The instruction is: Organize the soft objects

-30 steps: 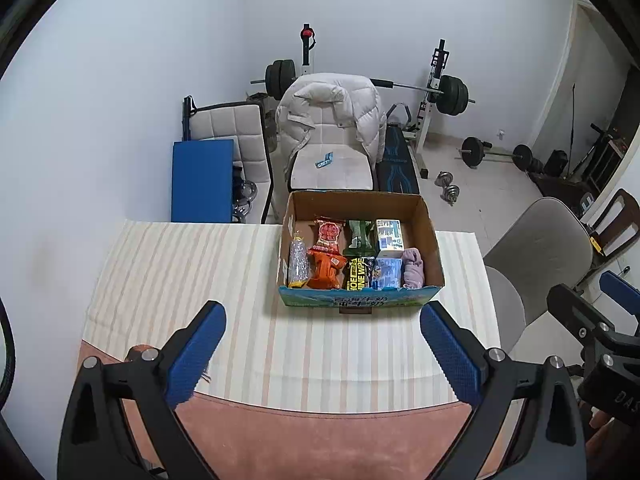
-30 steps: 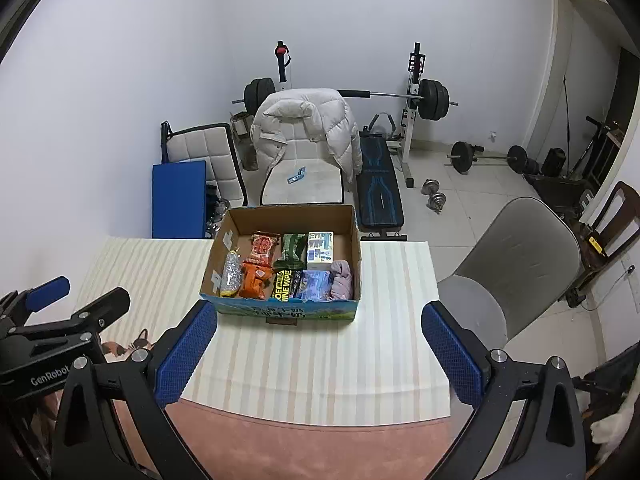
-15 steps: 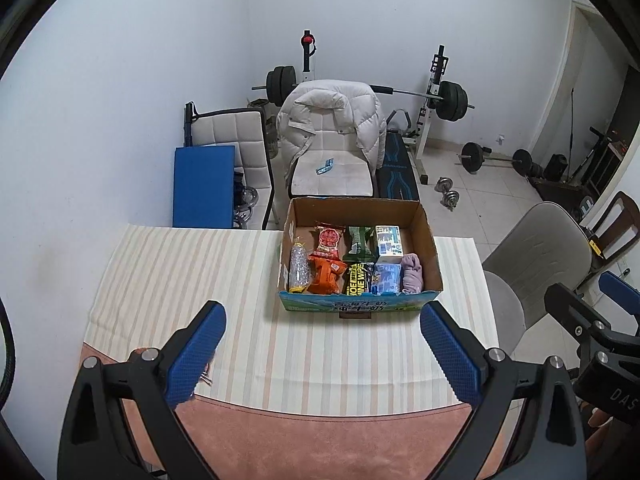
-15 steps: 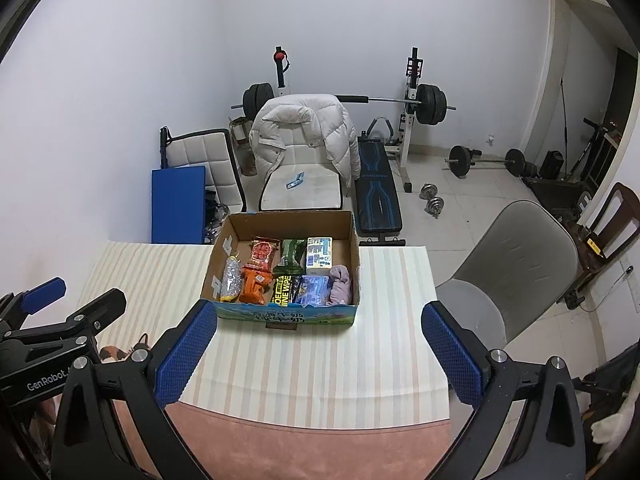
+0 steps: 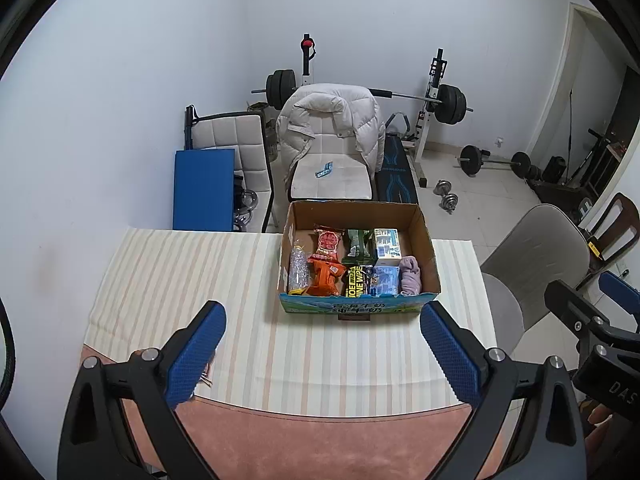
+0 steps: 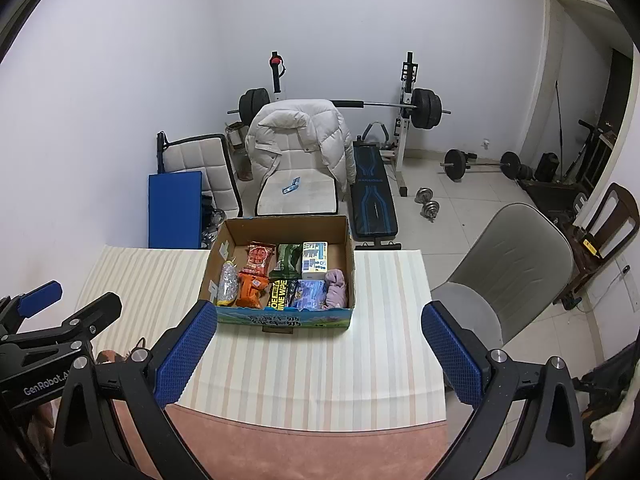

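Observation:
A cardboard box (image 5: 428,240) stands at the far side of a striped table (image 5: 180,276); it also shows in the right wrist view (image 6: 347,240). In it lie soft packs: a clear bag (image 5: 298,270), an orange pack (image 5: 324,278), a red pack (image 5: 328,244), a green pack (image 5: 356,242), a wipes pack (image 5: 356,284), a blue pack (image 5: 386,280), a white-blue carton (image 5: 387,243) and a purple cloth (image 5: 410,276). My left gripper (image 5: 320,350) is open and empty, held high in front of the box. My right gripper (image 6: 318,354) is open and empty beside it.
A grey chair (image 6: 516,268) stands right of the table. Behind the table are a chair with a white jacket (image 5: 332,120), a blue pad (image 5: 202,188) and a weight bench with barbell (image 6: 376,184). A pink cloth (image 5: 320,440) covers the table's near edge.
Both grippers have drawn back and up a little, so the box looks smaller and farther. Both stay open and empty.

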`<act>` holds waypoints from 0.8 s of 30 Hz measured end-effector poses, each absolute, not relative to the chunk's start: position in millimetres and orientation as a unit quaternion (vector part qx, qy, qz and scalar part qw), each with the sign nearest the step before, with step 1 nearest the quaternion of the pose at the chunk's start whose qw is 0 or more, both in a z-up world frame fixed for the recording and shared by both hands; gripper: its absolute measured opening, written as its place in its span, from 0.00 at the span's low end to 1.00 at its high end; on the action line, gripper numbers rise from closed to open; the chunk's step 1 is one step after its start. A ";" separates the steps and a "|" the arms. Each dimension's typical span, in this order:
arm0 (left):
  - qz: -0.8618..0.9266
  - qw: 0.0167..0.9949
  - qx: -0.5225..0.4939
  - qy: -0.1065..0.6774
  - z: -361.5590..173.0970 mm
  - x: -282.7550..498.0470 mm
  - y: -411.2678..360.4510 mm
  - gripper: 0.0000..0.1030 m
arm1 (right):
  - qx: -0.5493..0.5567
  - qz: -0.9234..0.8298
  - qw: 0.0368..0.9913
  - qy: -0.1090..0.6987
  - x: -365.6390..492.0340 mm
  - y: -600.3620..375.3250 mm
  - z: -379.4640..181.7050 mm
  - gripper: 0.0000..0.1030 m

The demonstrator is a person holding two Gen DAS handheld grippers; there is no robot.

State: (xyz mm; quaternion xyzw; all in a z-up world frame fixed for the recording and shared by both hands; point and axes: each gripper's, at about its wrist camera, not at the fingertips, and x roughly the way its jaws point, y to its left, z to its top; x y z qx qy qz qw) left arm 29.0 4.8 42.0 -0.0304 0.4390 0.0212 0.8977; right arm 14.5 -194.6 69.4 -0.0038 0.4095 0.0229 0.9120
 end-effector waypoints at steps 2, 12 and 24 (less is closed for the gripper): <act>0.022 0.898 -0.031 0.439 41.9 29.3 5.2 0.97 | -0.003 0.021 0.912 0.410 14.2 -194.9 69.2 1.00; 0.021 0.899 -0.029 0.437 43.1 29.6 6.2 0.97 | 0.001 0.019 0.913 0.407 9.3 -196.7 71.4 1.00; 0.028 0.898 -0.026 0.439 47.1 30.3 6.2 0.97 | 0.000 0.018 0.913 0.407 9.4 -196.5 71.6 1.00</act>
